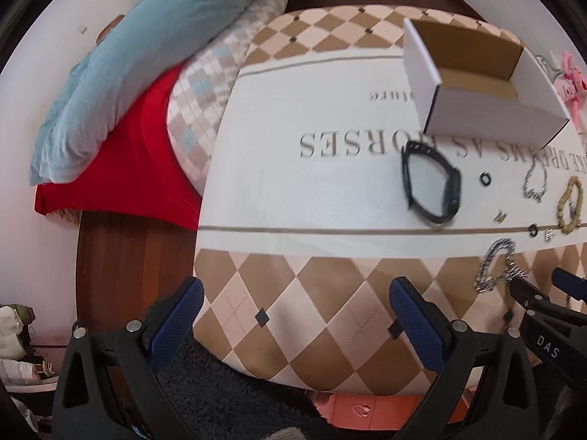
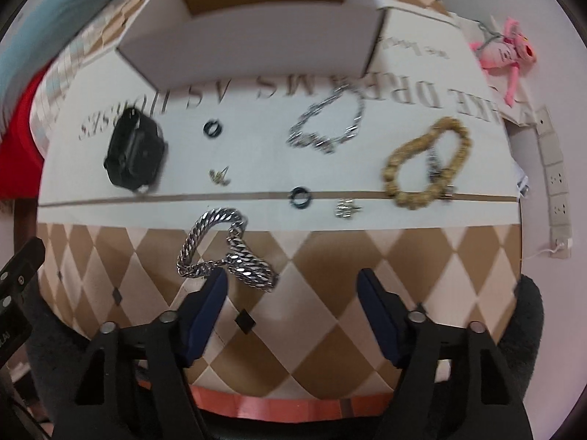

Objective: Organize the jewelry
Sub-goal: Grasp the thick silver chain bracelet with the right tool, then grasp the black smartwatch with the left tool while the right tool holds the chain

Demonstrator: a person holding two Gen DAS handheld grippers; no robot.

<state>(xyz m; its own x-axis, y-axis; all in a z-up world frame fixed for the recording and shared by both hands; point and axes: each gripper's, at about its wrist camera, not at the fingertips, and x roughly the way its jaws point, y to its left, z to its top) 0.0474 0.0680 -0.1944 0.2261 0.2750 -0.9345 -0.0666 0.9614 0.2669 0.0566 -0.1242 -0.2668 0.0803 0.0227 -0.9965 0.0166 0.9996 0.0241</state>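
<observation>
Both grippers are seen spread wide and empty. The right gripper (image 2: 291,297) hangs just short of the heavy chain (image 2: 223,249), whose near loop lies just beside the left finger (image 2: 211,300), not between the two. The left gripper (image 1: 295,315) is held over bare cloth (image 1: 293,146) at the tabletop's near edge. The rest of the jewelry lies loose on the cloth in front of the open box (image 2: 256,47): watch (image 2: 134,156), thin chain (image 2: 326,124), bead bracelet (image 2: 427,163), two black rings (image 2: 212,128) (image 2: 300,196), small earrings (image 2: 219,178) (image 2: 345,208).

Risks, as judged:
- If closed as aimed, the chain is likely missed or pinched by one loop only, then dragged or dropped.
- Small rings and earrings could be knocked away by a sweeping finger.
- Both views are motion-blurred, so alignment is uncertain.

Writing: the cloth reads, upside down, "…KE DREAMS AS HORSES"; smaller lines are unreadable. "DAS" is printed on the right gripper's body in the left view.
</observation>
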